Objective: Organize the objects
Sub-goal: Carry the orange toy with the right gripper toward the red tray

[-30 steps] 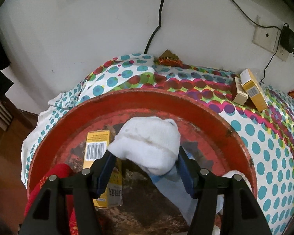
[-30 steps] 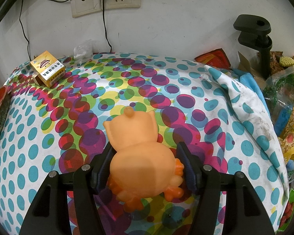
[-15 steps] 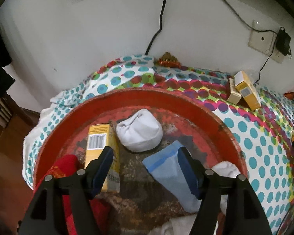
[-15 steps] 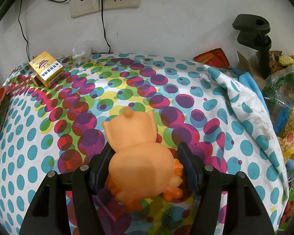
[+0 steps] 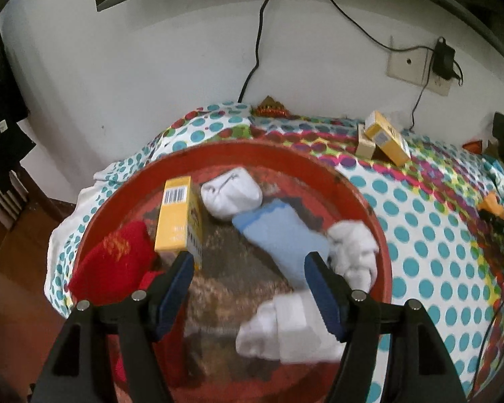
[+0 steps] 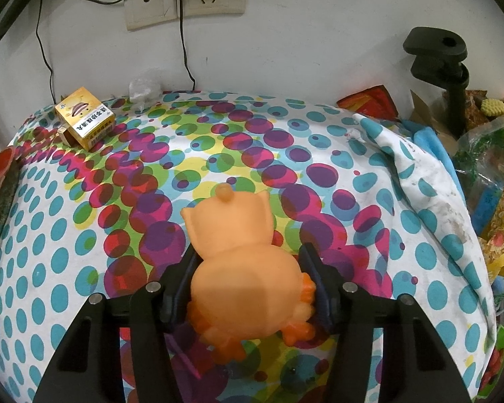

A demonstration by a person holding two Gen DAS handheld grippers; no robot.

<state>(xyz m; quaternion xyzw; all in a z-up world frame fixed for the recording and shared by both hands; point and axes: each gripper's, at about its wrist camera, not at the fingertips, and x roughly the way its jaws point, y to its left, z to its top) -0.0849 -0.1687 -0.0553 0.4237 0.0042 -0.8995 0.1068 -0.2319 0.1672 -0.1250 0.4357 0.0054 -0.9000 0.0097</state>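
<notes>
Orange toy [image 6: 248, 268] clamped in right gripper [image 6: 248, 288]; red basin [image 5: 359, 201] with socks under empty left gripper [image 5: 248, 288].

Right wrist view: toy fills lower centre of frame, both blue pads pressed on its body, head poking out past the fingertips, over polka-dot tablecloth [image 6: 319, 154]. Yellow box [image 6: 84, 117] upper left, well apart from toy. Left wrist view: left gripper jaws spread wide, holding nothing, at lower centre above basin. In basin: rolled white sock [image 5: 232, 193] at centre top, well ahead of fingertips; yellow carton [image 5: 178, 215] just beside left pad; blue sock [image 5: 279, 235] reaching the right pad; red sock [image 5: 114, 262] lower left; more white socks [image 5: 292, 325] lower right, blurred. Two small boxes [image 5: 383, 137] upper right on cloth.
</notes>
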